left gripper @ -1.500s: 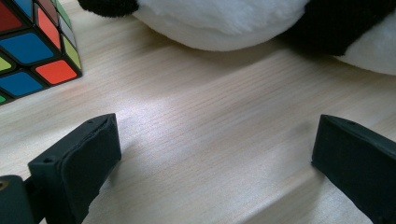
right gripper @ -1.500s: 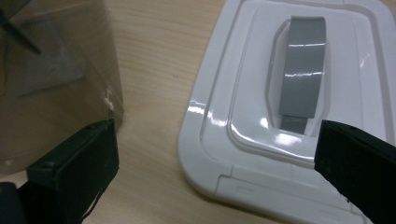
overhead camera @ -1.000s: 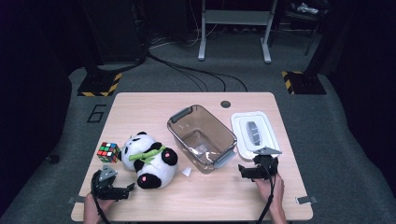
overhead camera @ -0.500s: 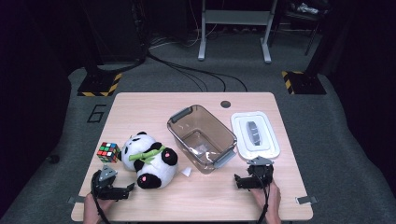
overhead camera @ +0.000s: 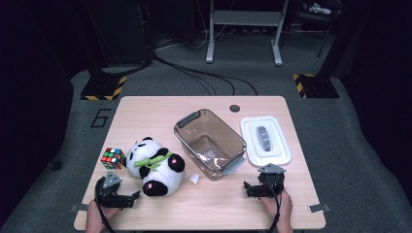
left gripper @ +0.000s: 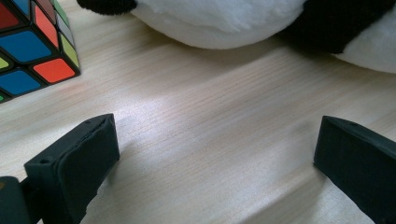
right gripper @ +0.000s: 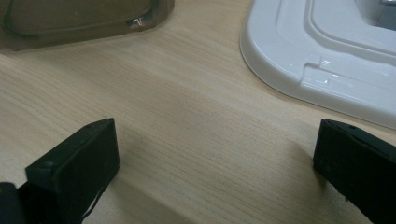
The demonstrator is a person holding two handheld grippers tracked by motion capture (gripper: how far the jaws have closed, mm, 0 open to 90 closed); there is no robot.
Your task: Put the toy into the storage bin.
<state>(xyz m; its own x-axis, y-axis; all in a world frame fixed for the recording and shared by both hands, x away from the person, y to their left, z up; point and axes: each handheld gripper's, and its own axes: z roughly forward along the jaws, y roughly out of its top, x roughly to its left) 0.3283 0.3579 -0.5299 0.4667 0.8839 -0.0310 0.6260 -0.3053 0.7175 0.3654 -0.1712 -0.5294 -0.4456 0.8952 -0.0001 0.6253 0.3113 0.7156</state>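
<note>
On table: one panda (overhead camera: 154, 167), one cube (overhead camera: 112, 158).

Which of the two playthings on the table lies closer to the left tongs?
The Rubik's cube, just beyond the left tongs; the panda plush lies slightly farther right.

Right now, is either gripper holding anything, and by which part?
Nothing is held. The left gripper and right gripper are both open over bare table.

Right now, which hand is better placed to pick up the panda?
Left. The left tongs sit open just in front of the panda, beside the cube. The right tongs rest open across the table, near the lid, with the bin between them and the panda.
</note>
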